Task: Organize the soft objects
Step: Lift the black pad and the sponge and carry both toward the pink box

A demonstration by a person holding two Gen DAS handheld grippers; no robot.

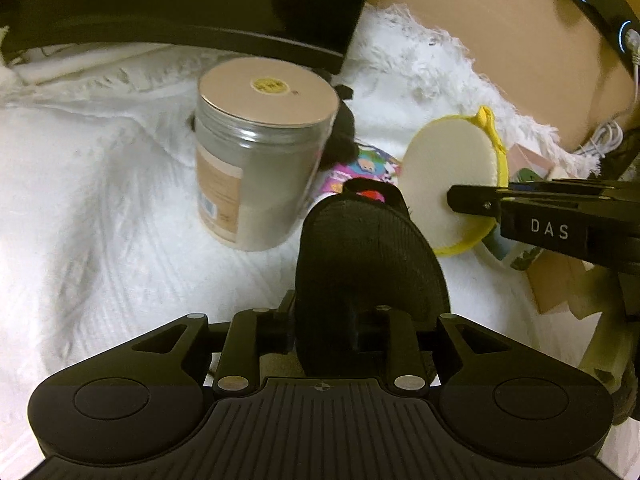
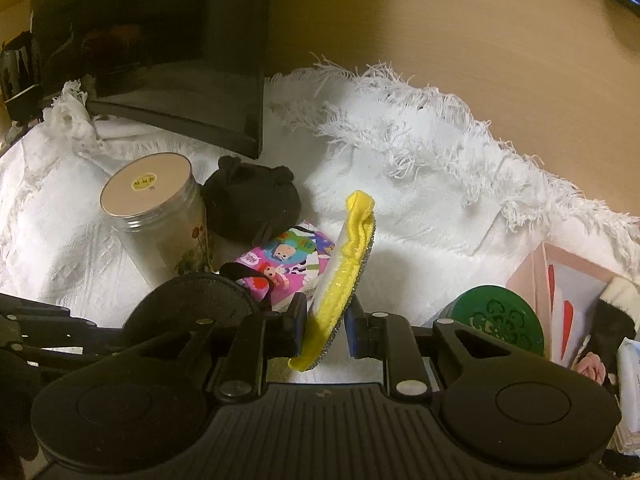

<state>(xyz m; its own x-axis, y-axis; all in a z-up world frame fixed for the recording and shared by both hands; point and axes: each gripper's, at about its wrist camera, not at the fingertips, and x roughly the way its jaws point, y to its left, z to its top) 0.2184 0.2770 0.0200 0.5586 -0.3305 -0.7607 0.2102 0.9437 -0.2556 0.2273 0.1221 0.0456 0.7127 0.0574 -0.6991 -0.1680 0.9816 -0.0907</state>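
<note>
My right gripper [image 2: 325, 330] is shut on a round yellow sponge pad [image 2: 345, 272] held on edge above the white cloth; its cream face [image 1: 448, 184] shows in the left wrist view. My left gripper [image 1: 360, 320] is shut on a flat black oval pad [image 1: 368, 268], which also shows in the right wrist view [image 2: 192, 304]. A black plush toy [image 2: 252, 200] lies beside a silver-lidded jar [image 2: 156, 216], behind a colourful cartoon packet [image 2: 292, 260]. The jar [image 1: 260, 152] stands just ahead-left of the left gripper.
A fringed white cloth [image 2: 420, 168] covers the wooden table [image 2: 480, 40]. A black box [image 2: 160, 40] stands at the back left. A green-lidded tin [image 2: 500, 320] and a pink box [image 2: 560, 280] with small items sit at the right.
</note>
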